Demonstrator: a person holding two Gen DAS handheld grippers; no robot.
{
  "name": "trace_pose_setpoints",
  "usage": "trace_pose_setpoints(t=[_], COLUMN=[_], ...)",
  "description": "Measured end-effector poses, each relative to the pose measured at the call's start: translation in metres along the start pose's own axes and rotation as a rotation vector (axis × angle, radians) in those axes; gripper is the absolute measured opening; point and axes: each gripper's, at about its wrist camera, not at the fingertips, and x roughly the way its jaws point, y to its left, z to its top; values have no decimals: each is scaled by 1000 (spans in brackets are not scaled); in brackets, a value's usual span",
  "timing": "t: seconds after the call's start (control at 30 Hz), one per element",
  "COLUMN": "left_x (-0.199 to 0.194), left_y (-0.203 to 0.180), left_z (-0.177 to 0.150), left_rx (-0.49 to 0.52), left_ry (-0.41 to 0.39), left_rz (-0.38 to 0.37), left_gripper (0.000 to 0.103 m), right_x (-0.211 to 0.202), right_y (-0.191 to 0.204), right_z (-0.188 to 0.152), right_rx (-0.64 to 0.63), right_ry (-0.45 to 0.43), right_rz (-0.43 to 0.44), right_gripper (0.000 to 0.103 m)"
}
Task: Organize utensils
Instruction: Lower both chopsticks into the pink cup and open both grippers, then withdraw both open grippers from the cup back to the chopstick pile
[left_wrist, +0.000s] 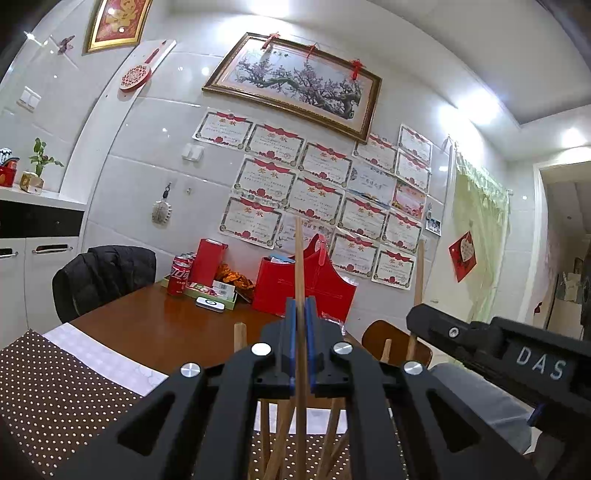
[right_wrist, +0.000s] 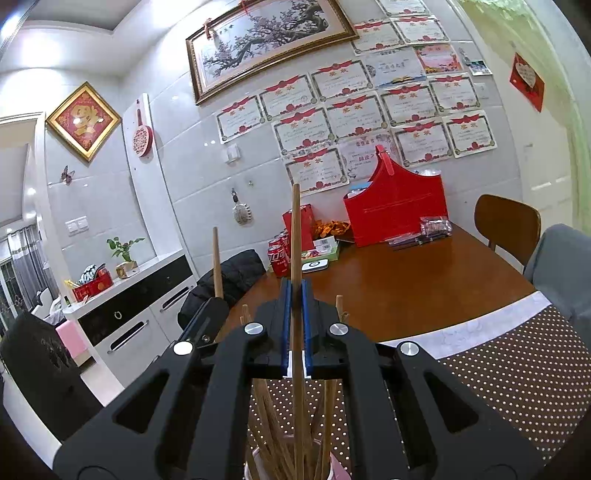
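Observation:
In the left wrist view my left gripper is shut on one wooden chopstick, which stands upright between the blue pads. Beneath it is a bundle of chopsticks. My right gripper comes in from the right, holding a second chopstick upright. In the right wrist view the right gripper is shut on its chopstick above a cup full of chopsticks. The left gripper shows at the left with its chopstick.
A brown dotted placemat covers the near end of the wooden table. At the far end stand a red bag, cola cans and a tray with small packs. A black jacket hangs on one chair and a wooden chair stands at the other side.

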Motion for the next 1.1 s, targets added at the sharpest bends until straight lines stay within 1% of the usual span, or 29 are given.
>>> trace_pose_setpoints(t=[0.1,0.2,0.23,0.43,0.57,0.67,0.83,0.9,0.97,1.0,1.03,1.07,1.1], left_x=[4,4,3,-6,-14,-24,-36,-39,-43,-46,-49,-52,-55], left_y=[1,2,2,6,11,10,11,13,15,15,15,15,15], left_z=[-8,-14,-18,-33,-41,-47,-49,-47,-46,-46,-46,-46,-46], left_rx=[15,24,37,102,123,171,197,194,197,209,216,223,226], left_ry=[21,49,63,133,183,199,216,236,254,264,269,274,276], left_rz=[15,30,45,50,43,40,57,54,56,64,65,65,68], left_gripper=[6,6,6,6,7,8,8,8,8,10,12,21,22], right_x=[4,9,9,12,12,12,11,7,2,0,-4,-9,-13], right_y=[-3,-8,-8,-14,-14,-11,-12,-15,-16,-16,-17,-16,-16], right_z=[-5,-12,-14,-36,-48,-57,-68,-71,-74,-76,-77,-79,-79], right_rx=[-8,4,-1,0,-9,-29,-15,-5,-7,-7,-1,7,9], right_ry=[8,41,54,160,200,230,307,317,325,332,335,333,326], right_rz=[-13,-7,-10,1,5,-3,-8,-18,-29,-36,-38,-40,-44], right_gripper=[6,6,6,6,6,6,7,7,10,16,31,42,64])
